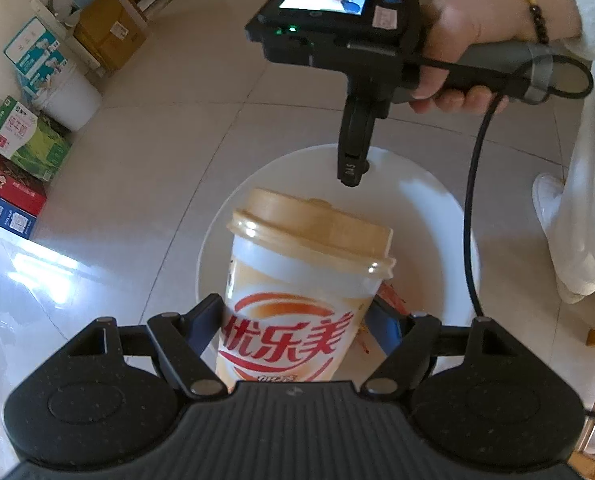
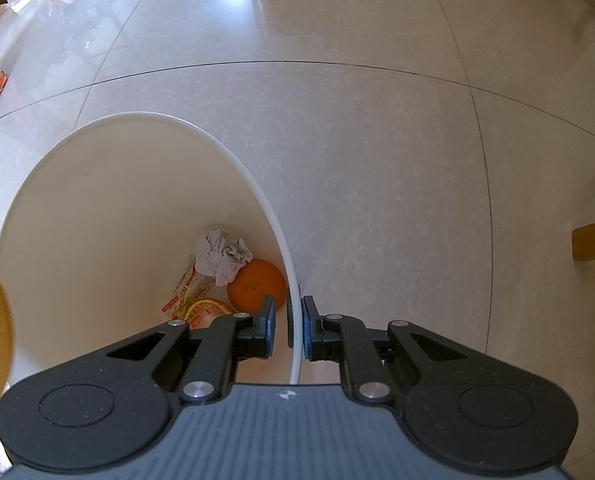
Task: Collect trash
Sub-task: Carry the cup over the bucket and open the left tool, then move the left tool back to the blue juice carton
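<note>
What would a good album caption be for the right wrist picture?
Right tongs straddle the white bin's rim; below lie crumpled paper, an orange and snack wrappers.

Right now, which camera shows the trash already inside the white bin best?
The right wrist view: it looks down into the white bin at crumpled paper, an orange and wrappers. In the left wrist view the milk tea cup blocks nearly all of it.
</note>
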{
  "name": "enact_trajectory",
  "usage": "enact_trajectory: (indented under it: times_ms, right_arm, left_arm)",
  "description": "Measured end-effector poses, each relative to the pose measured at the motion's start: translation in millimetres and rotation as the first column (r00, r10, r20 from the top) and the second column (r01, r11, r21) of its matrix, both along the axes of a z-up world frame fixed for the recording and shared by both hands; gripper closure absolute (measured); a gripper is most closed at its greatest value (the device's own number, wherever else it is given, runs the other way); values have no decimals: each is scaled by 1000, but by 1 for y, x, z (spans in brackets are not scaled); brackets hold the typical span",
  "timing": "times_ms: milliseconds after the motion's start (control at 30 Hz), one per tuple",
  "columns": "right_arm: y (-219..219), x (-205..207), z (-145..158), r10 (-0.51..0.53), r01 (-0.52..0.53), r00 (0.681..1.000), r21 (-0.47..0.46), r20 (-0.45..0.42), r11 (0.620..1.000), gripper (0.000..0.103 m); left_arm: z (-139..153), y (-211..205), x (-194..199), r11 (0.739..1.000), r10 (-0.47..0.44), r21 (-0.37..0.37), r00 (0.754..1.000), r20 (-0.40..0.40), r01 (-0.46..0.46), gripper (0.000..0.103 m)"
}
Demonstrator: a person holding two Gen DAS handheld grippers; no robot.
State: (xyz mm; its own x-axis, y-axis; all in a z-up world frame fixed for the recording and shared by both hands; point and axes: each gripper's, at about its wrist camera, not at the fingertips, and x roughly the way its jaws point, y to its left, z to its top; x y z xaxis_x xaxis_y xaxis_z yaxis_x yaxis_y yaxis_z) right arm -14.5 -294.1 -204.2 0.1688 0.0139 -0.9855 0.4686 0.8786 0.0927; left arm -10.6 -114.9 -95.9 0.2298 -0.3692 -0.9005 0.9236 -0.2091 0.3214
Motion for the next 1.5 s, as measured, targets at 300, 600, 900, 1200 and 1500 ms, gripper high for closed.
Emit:
enact_trajectory:
  times_ms: [300,600,900,1200,1500]
  right_arm:
    - [0,-1,0,-2,2,1000,-2,1,1000,87]
    - [1,0,0,2,-2,1000,-2,2,1000,87]
    - [1,0,1,5,-5,1000,-4,3,1000,87]
    - [4,1,0,5,-5,1000,-15,2,1000,87]
    - [6,0,0,8,-8,1000,-21,1,1000,87]
  left_arm:
    - [5,6,5,998,64,-20,998,-21,-64,17]
    - [2,30,14,981,190,-29,980,-60,-192,15]
    - [-24,80,40,917,394,-20,913,-110,-398,13]
    - [-85,131,88,743,666,36,732,-148,-669,12]
    - [-187,171,121,452,891,149,437,-124,-880,16]
